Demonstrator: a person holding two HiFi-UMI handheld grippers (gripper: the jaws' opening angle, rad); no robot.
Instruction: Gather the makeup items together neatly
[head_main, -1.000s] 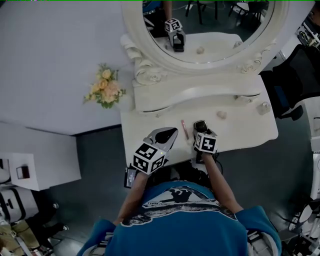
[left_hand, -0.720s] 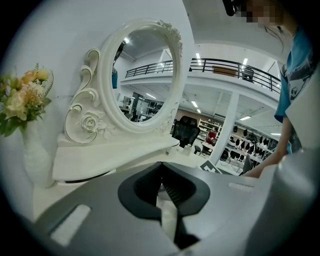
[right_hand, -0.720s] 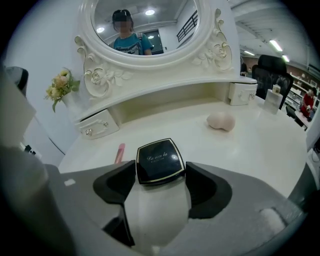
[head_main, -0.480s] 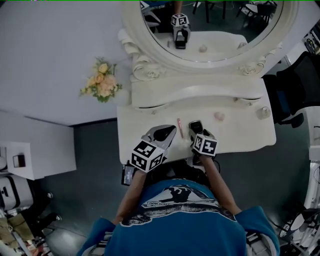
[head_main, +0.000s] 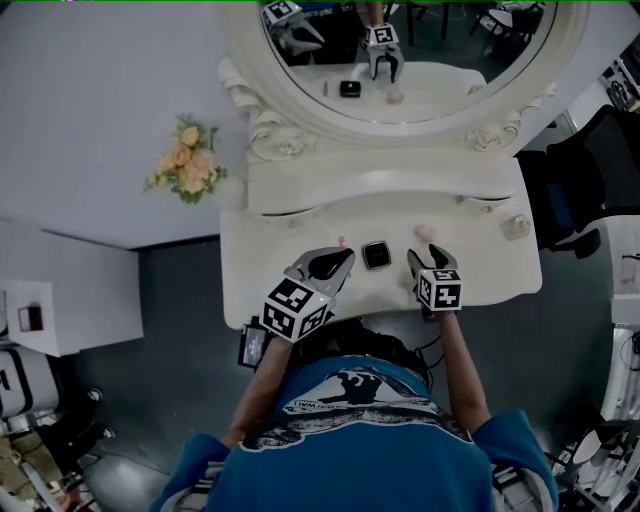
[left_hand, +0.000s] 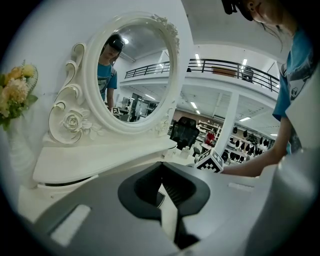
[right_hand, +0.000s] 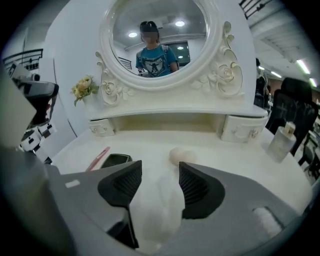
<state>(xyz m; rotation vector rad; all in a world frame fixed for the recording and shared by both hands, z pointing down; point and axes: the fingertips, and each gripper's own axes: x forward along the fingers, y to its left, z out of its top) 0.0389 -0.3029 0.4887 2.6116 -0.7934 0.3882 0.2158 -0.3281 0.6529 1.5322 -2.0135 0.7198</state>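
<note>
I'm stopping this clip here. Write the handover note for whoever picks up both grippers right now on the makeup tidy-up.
Left gripper: jaws together at the tips, empty, low over the vanity table by the pink stick.
Right gripper: jaws open, just been closing, nothing between them; pale sponge lies just beyond.
Things: black compact lies beside the pink stick at mid-table; the sponge sits apart to their right; a glass bottle stands at the far right.
Done: compact and stick grouped.
Left: bring the sponge, then probably the bottle, over to them.
</note>
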